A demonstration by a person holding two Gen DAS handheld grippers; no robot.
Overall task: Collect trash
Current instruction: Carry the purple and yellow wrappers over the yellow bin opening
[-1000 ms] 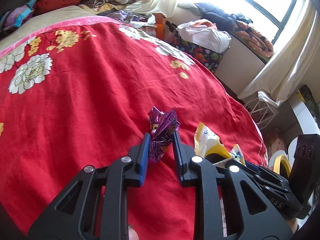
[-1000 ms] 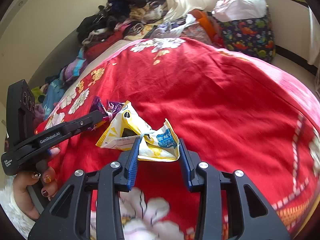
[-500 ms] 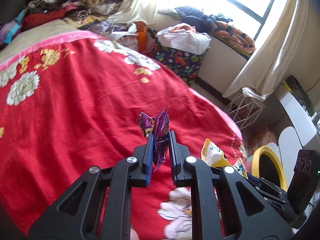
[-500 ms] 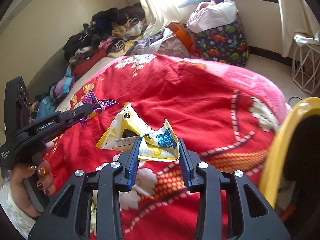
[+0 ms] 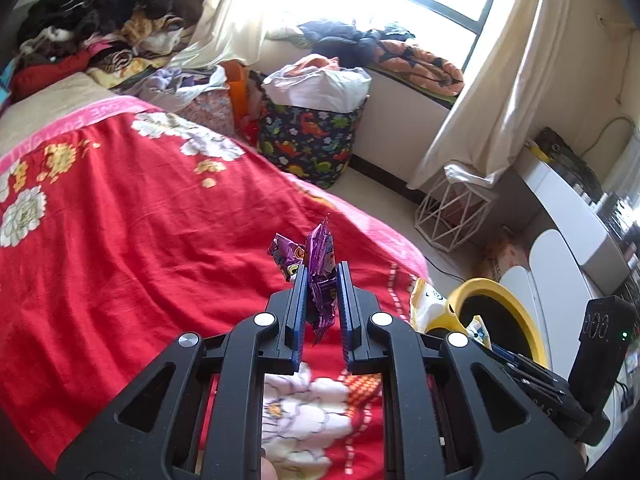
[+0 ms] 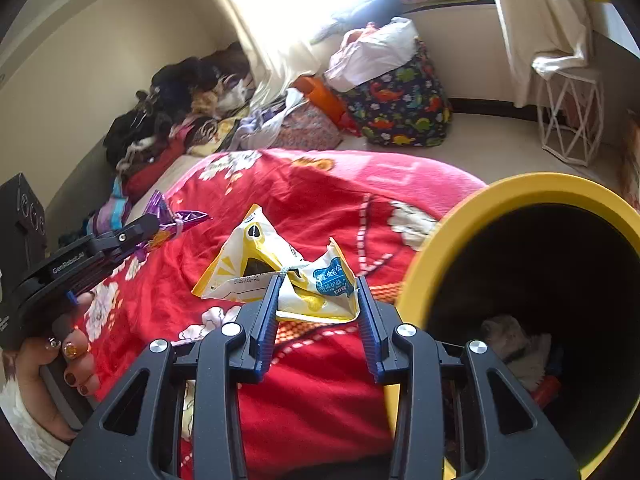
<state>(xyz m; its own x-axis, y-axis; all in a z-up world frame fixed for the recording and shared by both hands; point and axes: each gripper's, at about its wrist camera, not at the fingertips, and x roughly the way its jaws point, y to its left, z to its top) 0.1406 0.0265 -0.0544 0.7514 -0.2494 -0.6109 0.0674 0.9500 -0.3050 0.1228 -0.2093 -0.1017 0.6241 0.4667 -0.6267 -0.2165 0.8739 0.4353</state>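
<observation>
My left gripper [image 5: 322, 276] is shut on a crumpled purple foil wrapper [image 5: 316, 258], lifted above the red flowered blanket [image 5: 120, 248]. The same wrapper [image 6: 176, 220] shows at the left of the right wrist view, in the gripper a hand [image 6: 60, 364] holds. My right gripper [image 6: 318, 286] is shut on a yellow and white snack bag [image 6: 280, 276], held just left of a yellow bin [image 6: 448, 232] with a black inside. That bin [image 5: 474, 286] stands beyond the bed's corner, with the snack bag [image 5: 428, 300] beside its rim. Some trash [image 6: 516, 344] lies in its bottom.
A dinosaur-print basket [image 5: 308, 140] topped with a white bag stands on the floor past the bed. A white wire stand [image 5: 452, 216] sits under the curtain. Piled clothes [image 5: 100, 36] fill the bed's far end. White furniture [image 5: 568, 216] lines the right wall.
Both grippers have risen off the blanket and swung right toward the bed's corner with their wrappers. The yellow bin has come into view. The left jaws have squeezed tighter on the purple wrapper.
</observation>
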